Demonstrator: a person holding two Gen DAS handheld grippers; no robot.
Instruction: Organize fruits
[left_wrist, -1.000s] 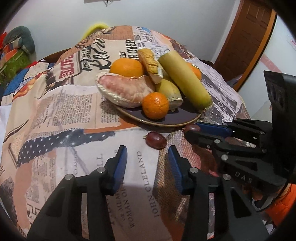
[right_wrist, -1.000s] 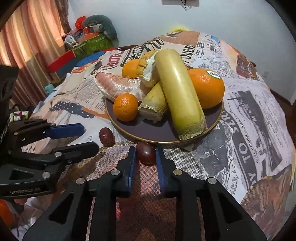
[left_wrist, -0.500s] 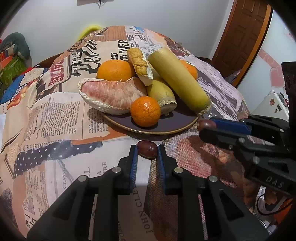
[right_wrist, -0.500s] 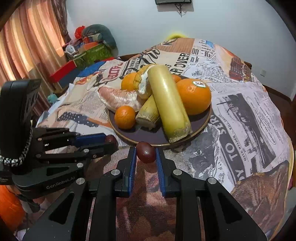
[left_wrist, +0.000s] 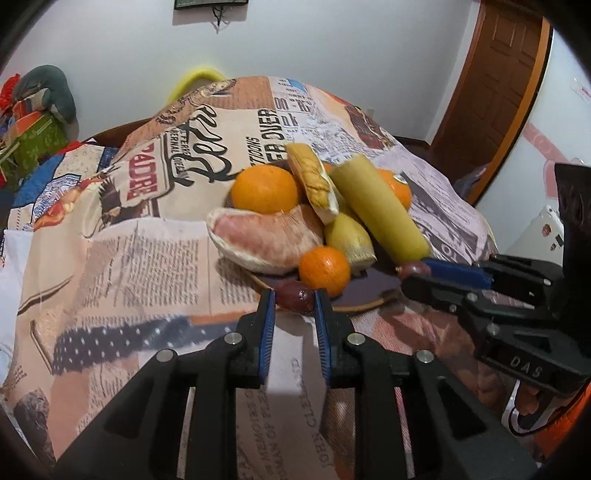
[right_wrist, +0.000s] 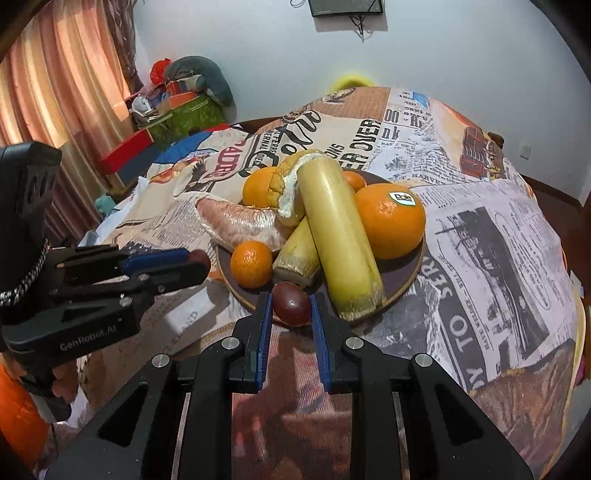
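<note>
Each gripper's fingers pinch a dark red fruit at centre frame: left gripper (left_wrist: 291, 297) holding one fruit (left_wrist: 294, 295), right gripper (right_wrist: 291, 304) the other fruit (right_wrist: 291, 303), beside the plate (right_wrist: 406, 280).

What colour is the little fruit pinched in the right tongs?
Dark reddish-brown, glossy. The small fruit shows best in the right wrist view.

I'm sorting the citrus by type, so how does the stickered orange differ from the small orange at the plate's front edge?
The stickered orange is clearly bigger than the small orange. The former carries a label on top; the latter shows none. The stickered orange sits right of the long yellow stalk, the small orange left of it, beside the pink pomelo segment. Both are round, orange-skinned and rest on the plate.
</note>
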